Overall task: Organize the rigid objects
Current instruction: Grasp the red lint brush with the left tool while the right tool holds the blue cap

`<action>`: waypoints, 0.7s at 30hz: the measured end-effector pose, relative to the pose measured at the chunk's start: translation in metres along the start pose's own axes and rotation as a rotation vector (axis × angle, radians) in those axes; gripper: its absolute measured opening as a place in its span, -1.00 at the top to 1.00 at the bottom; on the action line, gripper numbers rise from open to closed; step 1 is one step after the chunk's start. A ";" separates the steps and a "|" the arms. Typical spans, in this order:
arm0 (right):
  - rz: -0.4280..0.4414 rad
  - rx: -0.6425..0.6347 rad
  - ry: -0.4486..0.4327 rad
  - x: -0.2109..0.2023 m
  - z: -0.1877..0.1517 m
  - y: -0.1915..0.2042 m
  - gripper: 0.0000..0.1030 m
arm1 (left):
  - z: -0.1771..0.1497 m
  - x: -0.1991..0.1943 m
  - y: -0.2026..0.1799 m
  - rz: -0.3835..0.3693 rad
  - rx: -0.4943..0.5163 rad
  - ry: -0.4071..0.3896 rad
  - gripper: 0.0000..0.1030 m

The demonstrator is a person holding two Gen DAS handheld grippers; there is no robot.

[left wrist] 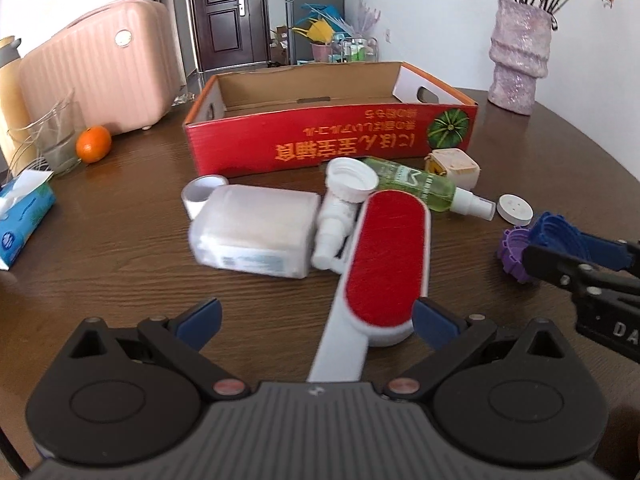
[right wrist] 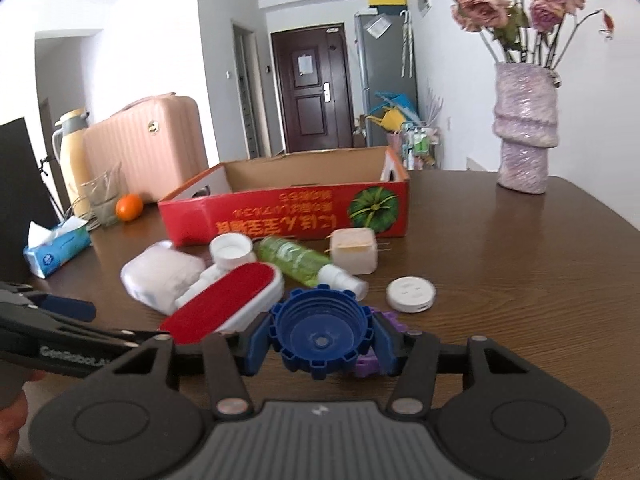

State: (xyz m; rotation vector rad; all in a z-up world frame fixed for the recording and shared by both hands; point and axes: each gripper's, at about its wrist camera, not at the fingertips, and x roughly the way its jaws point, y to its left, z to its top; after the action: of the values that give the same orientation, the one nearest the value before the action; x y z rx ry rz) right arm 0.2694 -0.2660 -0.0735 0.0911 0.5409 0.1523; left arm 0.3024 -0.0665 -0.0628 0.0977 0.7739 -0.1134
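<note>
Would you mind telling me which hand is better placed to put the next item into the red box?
Right, probably: the right gripper is already shut on the blue cap, facing the red box. The left gripper is open beside the lint brush.

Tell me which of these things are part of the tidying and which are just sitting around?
Part of the job: red cardboard box, lint brush, blue cap, green spray bottle, round white disc.

Just lying about: orange, tissue pack, flower vase, pink suitcase.

one box, two spray bottles, one lint brush, two ridged caps.
</note>
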 end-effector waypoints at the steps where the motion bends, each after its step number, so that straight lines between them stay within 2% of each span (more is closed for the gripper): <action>1: -0.004 0.008 -0.003 -0.001 0.000 -0.004 -0.01 | 0.001 0.002 -0.003 0.003 0.007 0.001 -1.00; 13: -0.004 0.028 -0.004 -0.005 -0.005 -0.017 -0.02 | 0.004 0.031 -0.036 0.011 0.033 0.036 -1.00; 16: -0.003 0.021 0.002 -0.004 -0.006 -0.015 -0.02 | 0.004 0.035 -0.035 0.004 0.022 0.046 -0.92; 21: -0.012 0.021 0.012 -0.001 -0.008 -0.015 -0.02 | 0.005 0.038 -0.029 -0.030 -0.008 0.057 -0.65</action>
State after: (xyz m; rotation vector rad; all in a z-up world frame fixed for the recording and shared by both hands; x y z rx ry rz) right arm 0.2664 -0.2806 -0.0814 0.1074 0.5553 0.1359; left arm 0.3292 -0.0984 -0.0875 0.0825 0.8332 -0.1363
